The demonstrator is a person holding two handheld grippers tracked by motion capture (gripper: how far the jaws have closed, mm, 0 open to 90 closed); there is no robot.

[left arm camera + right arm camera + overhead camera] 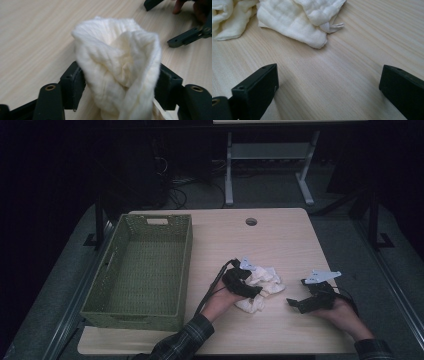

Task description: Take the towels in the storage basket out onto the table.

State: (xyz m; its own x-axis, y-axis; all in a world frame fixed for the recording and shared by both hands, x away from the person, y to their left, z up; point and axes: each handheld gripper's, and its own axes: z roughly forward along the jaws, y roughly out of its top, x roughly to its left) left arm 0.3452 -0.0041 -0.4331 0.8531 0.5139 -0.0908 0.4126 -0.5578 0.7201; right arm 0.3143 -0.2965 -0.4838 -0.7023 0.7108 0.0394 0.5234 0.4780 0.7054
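- Centrally in the high view, a crumpled white cloth [261,287] lies on the wooden table [280,240], a little right of and below the frame's middle, well apart from the empty green woven basket [100,285] at the left.
- Left gripper [254,291]: it sits over the cloth's left side. In the left gripper view a bunched fold of cloth [120,70] stands between the two black jaws and touches both pads, yet the jaws are spread wide, so I judge the grip released, the cloth merely resting between them rather than pinched.
- Right gripper [291,303]: it is held low at the lower right, jaws well apart with bare table between them, holding nothing.
- In the right gripper view the cloth [294,22] lies ahead toward the upper left of the frame, near but not touching the jaws; a small white loop tag [332,27] sticks out at its near edge.
- Deciding relation: the cloth lies right at the left gripper and just left of the right one, so the left hand is nearer. The heap's long axis runs from upper left to lower right in the high view.
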